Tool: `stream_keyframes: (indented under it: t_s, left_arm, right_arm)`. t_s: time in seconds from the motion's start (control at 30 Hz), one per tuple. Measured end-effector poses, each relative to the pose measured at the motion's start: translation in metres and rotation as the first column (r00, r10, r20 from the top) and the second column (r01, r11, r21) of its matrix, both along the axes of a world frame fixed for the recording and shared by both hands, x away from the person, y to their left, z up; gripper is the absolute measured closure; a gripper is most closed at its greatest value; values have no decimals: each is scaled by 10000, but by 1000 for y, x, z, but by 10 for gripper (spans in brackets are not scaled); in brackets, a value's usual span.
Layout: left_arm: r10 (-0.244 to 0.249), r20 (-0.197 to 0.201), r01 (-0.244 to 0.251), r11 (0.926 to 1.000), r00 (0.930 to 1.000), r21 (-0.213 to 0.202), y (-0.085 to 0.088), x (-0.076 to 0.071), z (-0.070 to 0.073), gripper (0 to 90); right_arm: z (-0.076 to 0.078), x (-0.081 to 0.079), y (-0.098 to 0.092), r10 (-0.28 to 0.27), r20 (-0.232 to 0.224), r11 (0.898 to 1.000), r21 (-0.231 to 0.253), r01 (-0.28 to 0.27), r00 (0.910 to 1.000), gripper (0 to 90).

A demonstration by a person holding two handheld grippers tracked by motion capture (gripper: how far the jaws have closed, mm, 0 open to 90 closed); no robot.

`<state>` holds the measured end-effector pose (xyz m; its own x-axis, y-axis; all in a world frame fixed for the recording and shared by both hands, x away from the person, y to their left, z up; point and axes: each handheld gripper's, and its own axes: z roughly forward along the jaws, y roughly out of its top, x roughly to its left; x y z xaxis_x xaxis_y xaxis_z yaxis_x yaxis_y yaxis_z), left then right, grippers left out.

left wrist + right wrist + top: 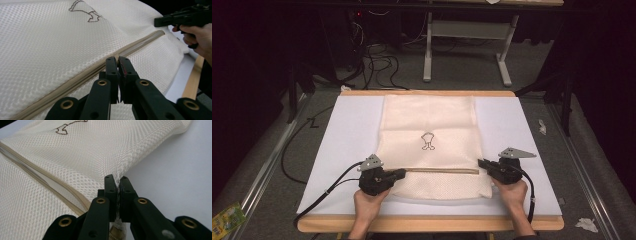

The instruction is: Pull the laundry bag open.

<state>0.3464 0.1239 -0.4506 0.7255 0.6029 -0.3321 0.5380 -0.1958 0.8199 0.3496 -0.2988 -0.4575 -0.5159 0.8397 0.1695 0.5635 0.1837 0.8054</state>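
Up close, right gripper [118, 180] pinches mesh bag [100, 152] edge

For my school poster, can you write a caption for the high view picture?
Two hand-held grippers, left gripper and right gripper, pinch opposite ends of a cream mesh bag by its zipper.

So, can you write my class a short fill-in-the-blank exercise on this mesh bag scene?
1. The mesh bag lies on a ___ sheet.
2. Its zip runs between the two ___.
3. The right gripper is ___ on the bag's edge.
4. The left gripper is shut at the ___.

Missing words: white; grippers; shut; zip
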Motion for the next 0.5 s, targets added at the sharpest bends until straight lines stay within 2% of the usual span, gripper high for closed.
stream_keyframes:
  t_s: [0.5]
  left_arm:
    - [327, 30, -326, 9993, 9995, -159, 18, 0, 3, 871]
  right_arm:
    - [1, 1, -3, -85, -95, 9999, 56, 86, 9999, 880]
